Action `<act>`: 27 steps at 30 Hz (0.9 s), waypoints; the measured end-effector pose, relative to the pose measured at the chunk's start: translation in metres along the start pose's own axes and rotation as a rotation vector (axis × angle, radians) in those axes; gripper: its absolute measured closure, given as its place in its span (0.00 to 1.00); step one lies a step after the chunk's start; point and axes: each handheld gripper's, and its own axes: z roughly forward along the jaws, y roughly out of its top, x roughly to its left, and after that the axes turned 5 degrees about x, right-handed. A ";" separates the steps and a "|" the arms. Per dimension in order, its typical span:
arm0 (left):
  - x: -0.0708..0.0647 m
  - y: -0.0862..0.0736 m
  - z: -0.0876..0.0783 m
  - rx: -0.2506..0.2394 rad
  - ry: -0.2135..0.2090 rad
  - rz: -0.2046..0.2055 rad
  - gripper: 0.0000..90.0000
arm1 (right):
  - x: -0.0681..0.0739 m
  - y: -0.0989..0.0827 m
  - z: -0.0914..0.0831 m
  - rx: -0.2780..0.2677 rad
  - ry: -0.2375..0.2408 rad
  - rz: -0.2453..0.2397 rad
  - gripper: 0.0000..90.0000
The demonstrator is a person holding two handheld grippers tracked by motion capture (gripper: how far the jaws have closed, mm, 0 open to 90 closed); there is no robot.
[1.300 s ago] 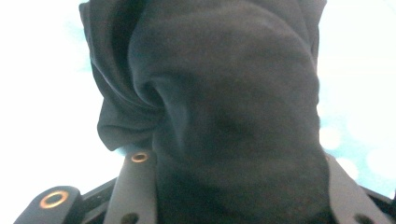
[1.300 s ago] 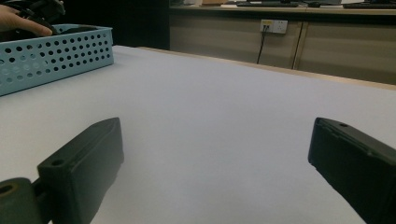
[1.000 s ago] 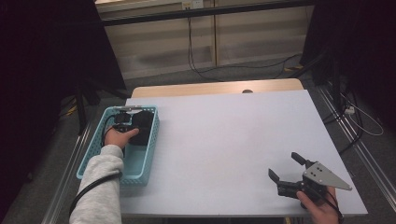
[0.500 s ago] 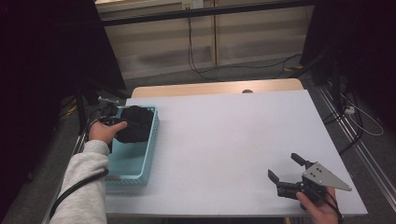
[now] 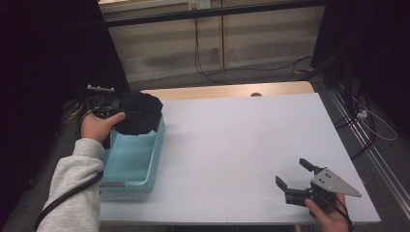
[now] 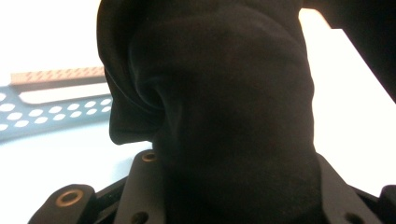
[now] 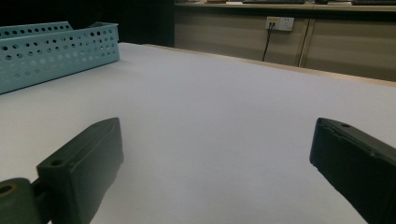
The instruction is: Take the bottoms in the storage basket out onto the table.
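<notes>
A dim room with pale wall panels, a socket and dangling cables lies beyond a white table (image 5: 241, 145) whose far edge shows bare wood. At about nine o'clock on that table stands a pale blue perforated basket (image 5: 130, 164), its floor bare in the high view. Above its far end, at roughly ten o'clock, the left hand (image 5: 99, 126) in a grey sleeve holds the left gripper (image 5: 116, 113) raised over the basket rim, and a bundle of black cloth (image 5: 140, 113) hangs from it, clear of the basket floor though its lower edge overlaps the far wall in the high view. In the left gripper view the black cloth (image 6: 219, 107) is bunched and folded between the two black jaws, which are part-way closed and pinch it from both sides — the fabric covers the pads themselves, so their contact is hidden, but the cloth hangs freely from them. At five o'clock, near the table's front right corner, the right hand (image 5: 329, 212) holds the right gripper (image 5: 295, 176) low over the surface, its grey three-cornered plate on top. Its jaws stand wide apart with nothing between them — the right gripper view shows bare white table in the gap, the basket (image 7: 51, 51) well off at ten o'clock.
</notes>
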 end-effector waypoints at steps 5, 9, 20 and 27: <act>-0.017 0.007 0.000 0.009 -0.017 0.015 0.70 | 0.000 0.000 0.000 -0.001 0.000 -0.002 0.02; -0.031 0.012 0.003 0.005 -0.035 0.051 0.70 | 0.000 0.000 0.000 -0.003 -0.001 -0.002 0.02; -0.072 0.011 0.027 0.051 -0.093 0.157 0.70 | -0.001 0.001 0.000 -0.001 -0.003 -0.006 0.02; -0.089 0.004 0.042 0.065 -0.117 0.217 0.70 | -0.002 0.001 0.000 0.000 -0.008 -0.006 0.02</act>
